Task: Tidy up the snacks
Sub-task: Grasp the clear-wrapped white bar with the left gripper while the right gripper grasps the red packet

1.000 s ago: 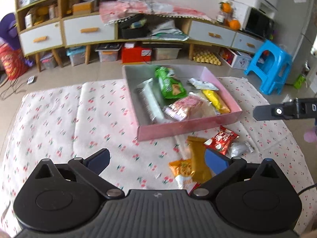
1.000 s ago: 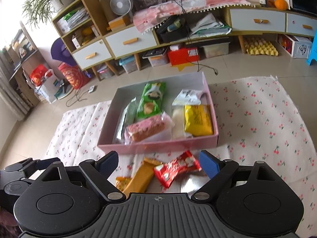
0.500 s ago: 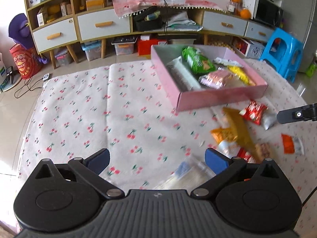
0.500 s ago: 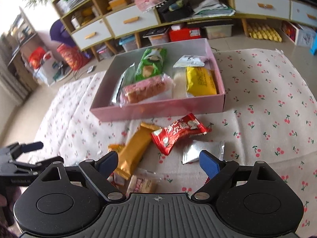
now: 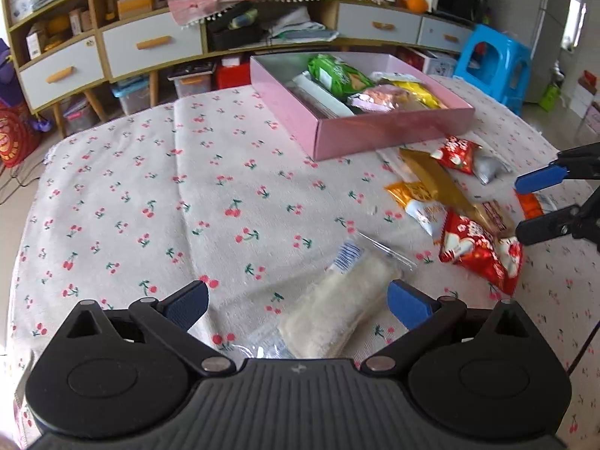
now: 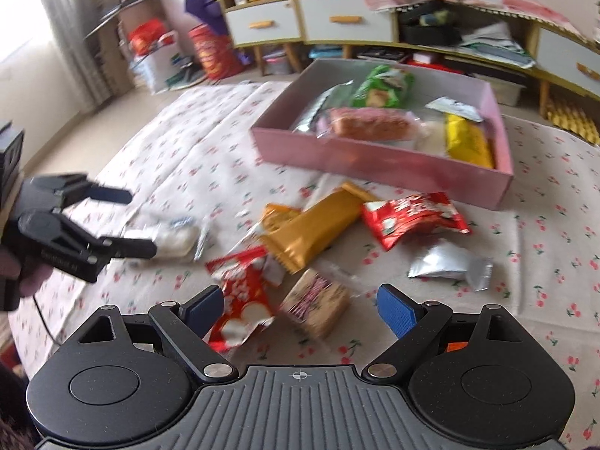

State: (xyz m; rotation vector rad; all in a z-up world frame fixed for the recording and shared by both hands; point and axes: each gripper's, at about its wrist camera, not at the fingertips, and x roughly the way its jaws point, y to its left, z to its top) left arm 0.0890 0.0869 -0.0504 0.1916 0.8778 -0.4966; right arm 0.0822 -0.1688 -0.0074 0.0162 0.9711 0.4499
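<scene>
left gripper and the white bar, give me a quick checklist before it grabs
1. Left gripper open: ok, jaws stand wide.
2. White bar between the jaws: ok, it lies on the cloth in the gap, nearer the right finger.
3. Pads clear of the wrapper: ok, no pad presses on it yet.
4. Bar lined up with the jaws: not ok, it lies slanted across the gap.
5. Right gripper out of the way: ok, open over the red pack, apart from the bar.
6. Space in the pink box: cannot tell, several snacks already fill it.
</scene>
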